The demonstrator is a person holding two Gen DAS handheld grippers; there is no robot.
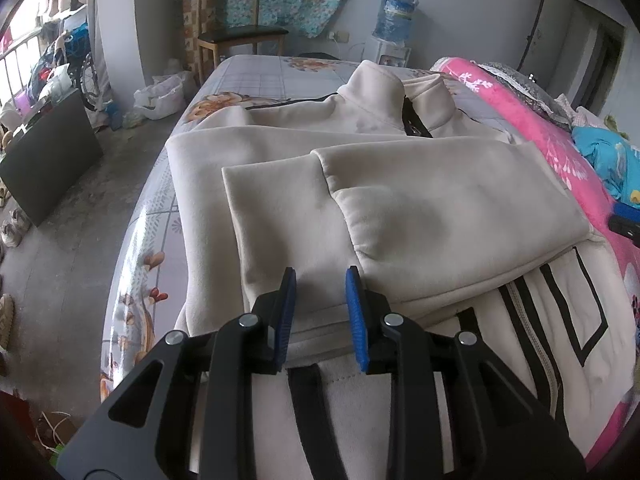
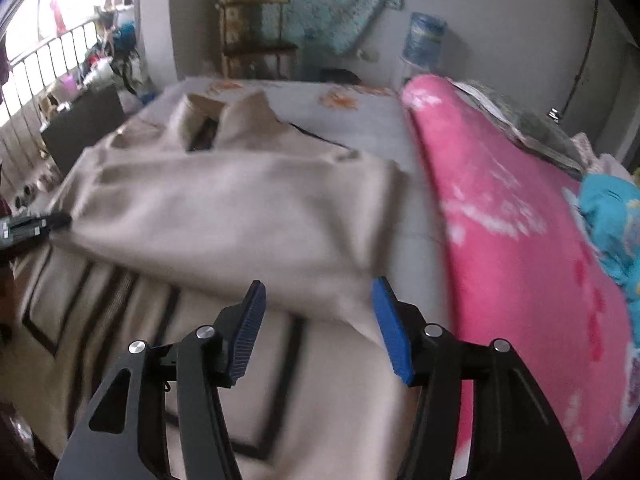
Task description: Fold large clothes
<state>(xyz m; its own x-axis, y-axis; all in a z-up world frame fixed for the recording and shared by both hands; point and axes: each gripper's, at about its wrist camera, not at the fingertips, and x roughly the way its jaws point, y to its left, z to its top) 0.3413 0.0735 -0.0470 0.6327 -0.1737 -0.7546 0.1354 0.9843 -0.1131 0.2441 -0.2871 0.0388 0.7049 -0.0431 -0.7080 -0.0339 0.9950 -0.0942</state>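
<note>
Beige jacket (image 1: pixel 380 200) lies on the bed (image 1: pixel 256 76), collar toward the far end, both sleeves already folded across the chest. Lower body with black stripes sits nearest the cameras. Pink blanket (image 2: pixel 520 240) runs along the bed's right side, just beside the jacket.

Left gripper (image 1: pixel 320 312): jaws released, a gap between the blue pads, nothing in them; hovers above the left sleeve cuff near the hem area. Right gripper (image 2: pixel 318 328): jaws spread wide, empty, hanging above the jacket's right edge where the folded sleeve (image 2: pixel 240 220) ends. Right view is motion-blurred, so contact with the cloth can't be confirmed.

Judged step: sleeves done, the hem-to-collar fold is probably next.

Risks:
- Grabbing only the top layer. Sleeves lie loose over the body; a shallow pinch lifts a sleeve alone and undoes the fold.
- Uneven grab points. Left sits more inboard than right relative to the jacket, so the fold line may go skewed.
- Thick fleece-like cloth looks bulky; the jaws may slip off a multi-layer bite during the lift.
- Right jaws are close to the blanket edge; a low approach could snag it and drag it in.
- Jacket lies close to the bed's left edge; a pull that way may slide it off.
</note>
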